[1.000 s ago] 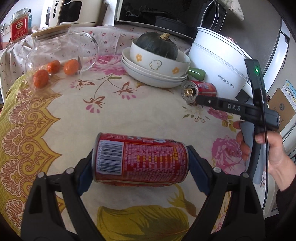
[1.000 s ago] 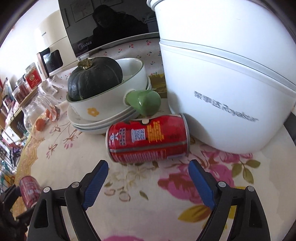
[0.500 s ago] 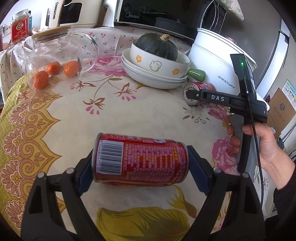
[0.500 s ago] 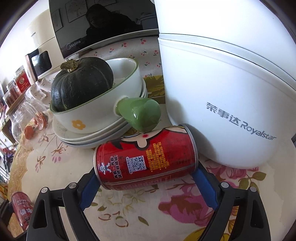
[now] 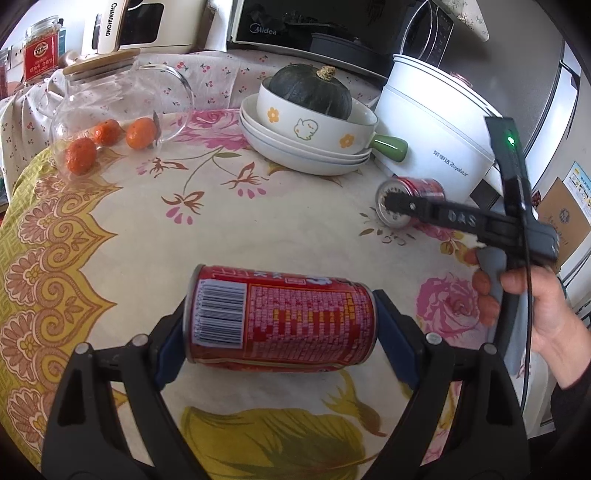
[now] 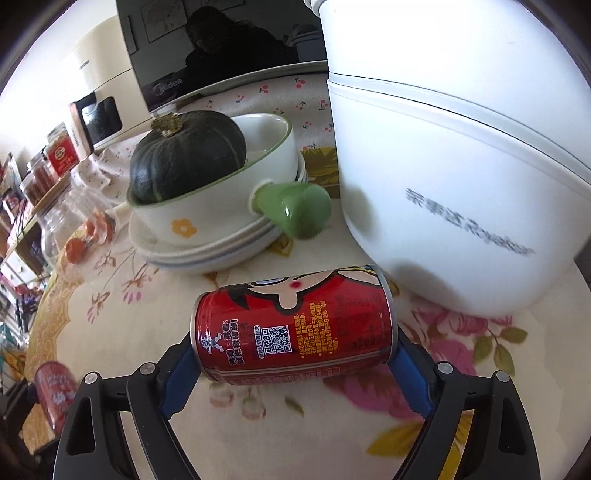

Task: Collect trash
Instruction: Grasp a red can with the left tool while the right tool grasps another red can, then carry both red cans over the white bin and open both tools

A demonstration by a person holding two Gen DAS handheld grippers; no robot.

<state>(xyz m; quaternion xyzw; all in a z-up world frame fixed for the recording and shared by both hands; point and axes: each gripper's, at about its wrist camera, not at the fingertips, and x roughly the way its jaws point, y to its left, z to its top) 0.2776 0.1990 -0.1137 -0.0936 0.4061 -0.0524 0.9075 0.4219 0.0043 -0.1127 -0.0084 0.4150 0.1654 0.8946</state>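
My left gripper [image 5: 279, 325] is shut on a red can with a barcode [image 5: 280, 323], held end to end, lying sideways just above the flowered tablecloth [image 5: 221, 229]. My right gripper [image 6: 293, 354] is shut on a second red can with a cartoon face [image 6: 293, 325], gripped by its two ends, in front of the white cooker [image 6: 443, 166]. In the left wrist view the right gripper [image 5: 399, 206] shows at the right with that can [image 5: 410, 199] and the person's hand. The left-held can [image 6: 55, 387] shows small at the right wrist view's lower left.
A stack of white plates with a green-handled bowl [image 5: 314, 125] holding a dark green pumpkin [image 5: 310, 92] stands at the back. A glass jug [image 5: 114, 107] with oranges [image 5: 140, 133] lies at the back left. A microwave [image 5: 332, 26] sits behind.
My right gripper moved forward around the cartoon can and shut on its ends, then drew it slightly away from the cooker. My left gripper kept holding its can still.
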